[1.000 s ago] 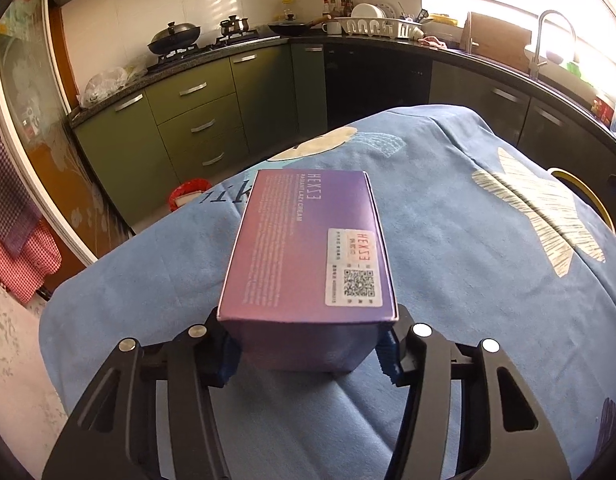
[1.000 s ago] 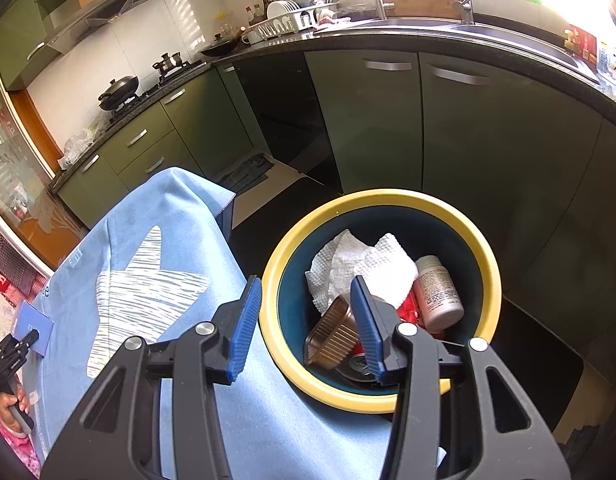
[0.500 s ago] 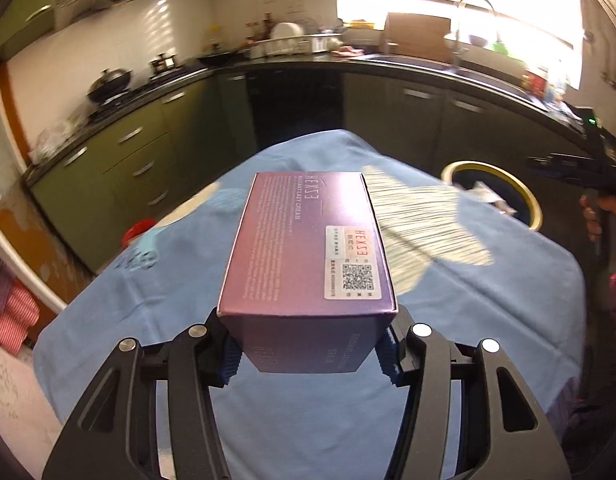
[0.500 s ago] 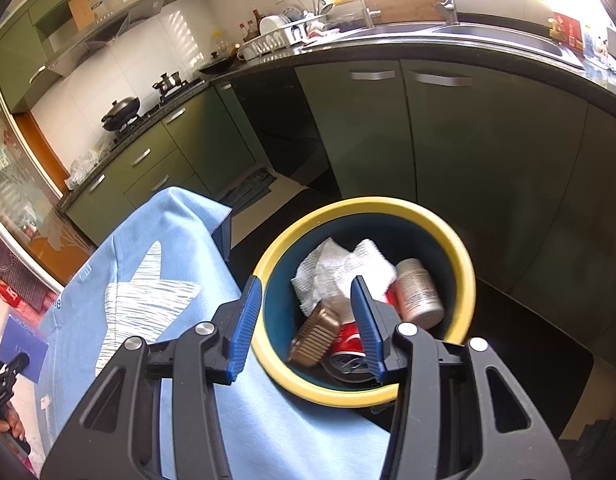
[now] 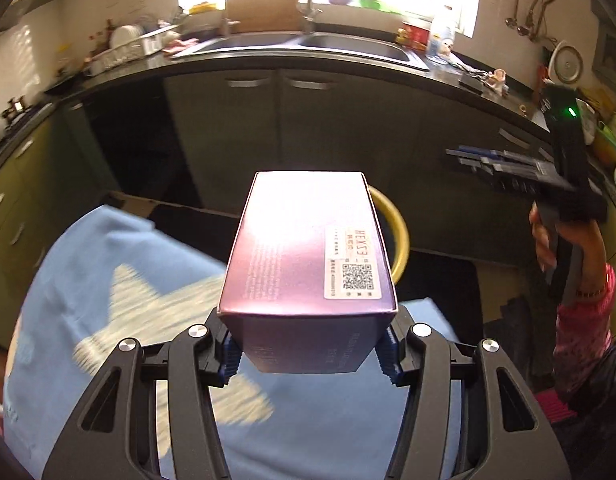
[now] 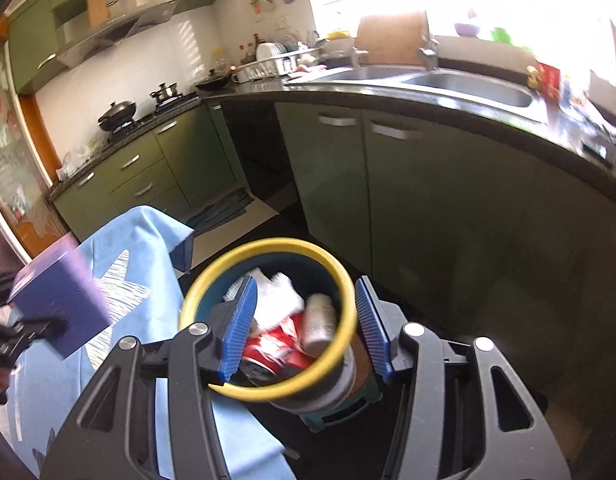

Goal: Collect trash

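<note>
Purple cardboard is filling the middle of the left wrist view: the left claw (image 5: pixel 308 354) is clamping a long purple box (image 5: pixel 308 256) between its blue pads (image 5: pixel 227 354), which are pressing on the box's two sides. The box is hanging in the air above the blue cloth (image 5: pixel 107 280) covering the tabletop, and its far end is hiding most of the yellow-rimmed bin (image 5: pixel 400 236), which is standing on the floor just beside the cloth's edge. In the right wrist view the same box (image 6: pixel 59 300) is showing at the left, well apart from the bin (image 6: pixel 267 320). The right claw (image 6: pixel 303 326) is hovering above the bin with its jaws apart and nothing between them; they have just been opening. Inside the bin are lying a white crumpled paper towel (image 6: pixel 275 296), a red wrapper (image 6: pixel 275 340) and a small bottle (image 6: pixel 318 320). The person's right hand (image 5: pixel 564 240), in a pink sleeve (image 5: pixel 584 320), is showing to the right of the bin in the left wrist view.
</note>
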The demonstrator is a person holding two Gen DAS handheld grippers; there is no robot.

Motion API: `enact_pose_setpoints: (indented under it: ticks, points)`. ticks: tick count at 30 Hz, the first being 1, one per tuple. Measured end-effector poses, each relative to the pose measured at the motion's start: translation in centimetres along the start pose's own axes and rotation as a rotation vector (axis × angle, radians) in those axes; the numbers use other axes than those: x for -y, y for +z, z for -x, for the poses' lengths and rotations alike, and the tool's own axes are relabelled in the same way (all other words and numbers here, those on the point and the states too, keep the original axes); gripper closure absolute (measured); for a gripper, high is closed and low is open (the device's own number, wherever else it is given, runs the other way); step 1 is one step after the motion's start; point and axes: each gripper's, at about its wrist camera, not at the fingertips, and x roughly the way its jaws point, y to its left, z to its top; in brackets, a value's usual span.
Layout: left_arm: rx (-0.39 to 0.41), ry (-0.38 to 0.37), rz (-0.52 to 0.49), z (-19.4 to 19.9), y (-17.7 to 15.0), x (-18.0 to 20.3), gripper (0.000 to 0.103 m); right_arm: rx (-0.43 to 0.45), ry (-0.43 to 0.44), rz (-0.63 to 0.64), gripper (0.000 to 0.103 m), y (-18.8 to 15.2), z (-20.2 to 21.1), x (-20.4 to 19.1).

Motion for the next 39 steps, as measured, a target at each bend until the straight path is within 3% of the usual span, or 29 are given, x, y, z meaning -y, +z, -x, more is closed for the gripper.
enact_pose_setpoints:
  ticks: [6, 13, 15, 18, 23, 28, 34, 39]
  points:
    - [-0.064, -0.041, -0.01, -8.3, 6.2, 2.8, 0.049, -0.02, 0.005, -0.037, 0.054, -1.9, 1.1, 3.0]
    - [-0.175, 0.001, 0.032, -16.9, 8.2, 3.0, 0.048, -0.025, 0.028, -0.072, 0.054, -2.6, 0.9, 4.3]
    - [-0.212, 0.021, 0.04, -18.4, 8.2, 2.8, 0.033, -0.027, 0.038, -0.076, 0.054, -2.6, 0.8, 4.2]
    - [-0.2, 0.03, 0.034, -18.4, 8.4, 3.1, 0.025, -0.034, 0.053, -0.072, 0.054, -2.7, 0.5, 3.8]
    - [-0.153, 0.031, 0.026, -13.6, 7.3, 2.9, 0.02, -0.045, 0.073, -0.061, 0.054, -2.9, 0.4, 3.0]
    - [-0.03, 0.056, 0.089, -5.1, 3.6, 1.4, 0.01, -0.06, 0.116, -0.029, 0.051, -3.3, 0.4, 1.1]
    - [0.089, 0.218, 0.226, 5.0, -3.6, -0.9, 0.005, -0.087, 0.208, 0.076, 0.043, -4.3, 1.1, -3.5]
    - [0.176, 0.409, 0.347, 12.6, -11.9, -1.4, 0.005, -0.068, 0.269, 0.173, 0.026, -4.9, 2.6, -7.4]
